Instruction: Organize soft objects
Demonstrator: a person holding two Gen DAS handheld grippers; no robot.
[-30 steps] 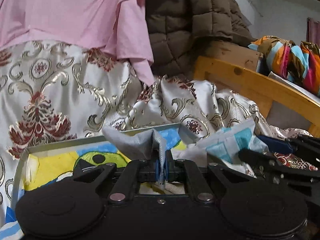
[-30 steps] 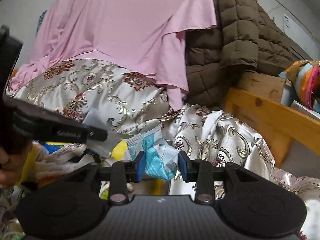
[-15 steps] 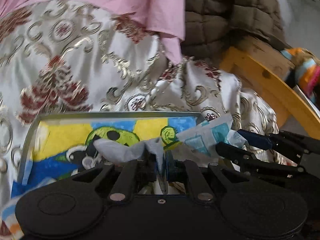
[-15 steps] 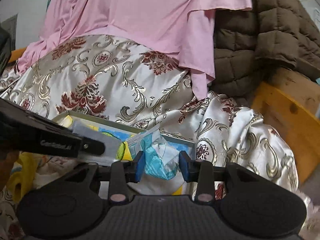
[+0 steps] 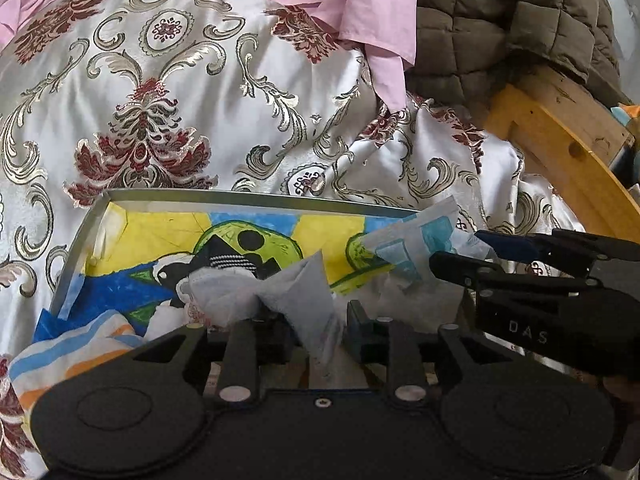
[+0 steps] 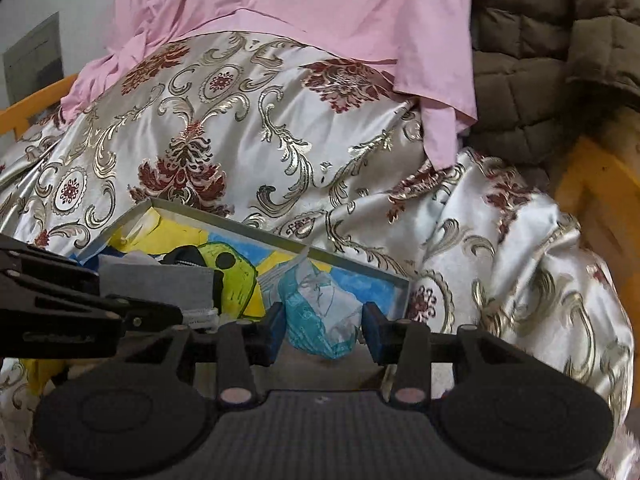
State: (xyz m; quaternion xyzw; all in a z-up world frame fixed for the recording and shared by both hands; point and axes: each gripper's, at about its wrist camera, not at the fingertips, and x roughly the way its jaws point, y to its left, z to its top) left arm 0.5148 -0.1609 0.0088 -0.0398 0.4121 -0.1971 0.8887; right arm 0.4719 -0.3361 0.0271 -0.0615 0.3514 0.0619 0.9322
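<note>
A shallow grey tray with a yellow, blue and green picture inside lies on the patterned satin bedspread; it also shows in the right wrist view. My left gripper is open, its fingers apart, and a pale grey cloth lies loose between them over the tray. My right gripper is shut on a crumpled blue-and-white wrapper, held over the tray's right end. The same wrapper and the right gripper show at the right of the left wrist view.
A striped white, blue and orange cloth and a black-and-white piece lie in the tray. A pink sheet and a brown quilted jacket are heaped behind. A wooden bed frame runs along the right.
My left gripper has opened and let go of the grey cloth, which now rests on the tray. Both grippers have come down closer over the tray. The right still holds the wrapper.
</note>
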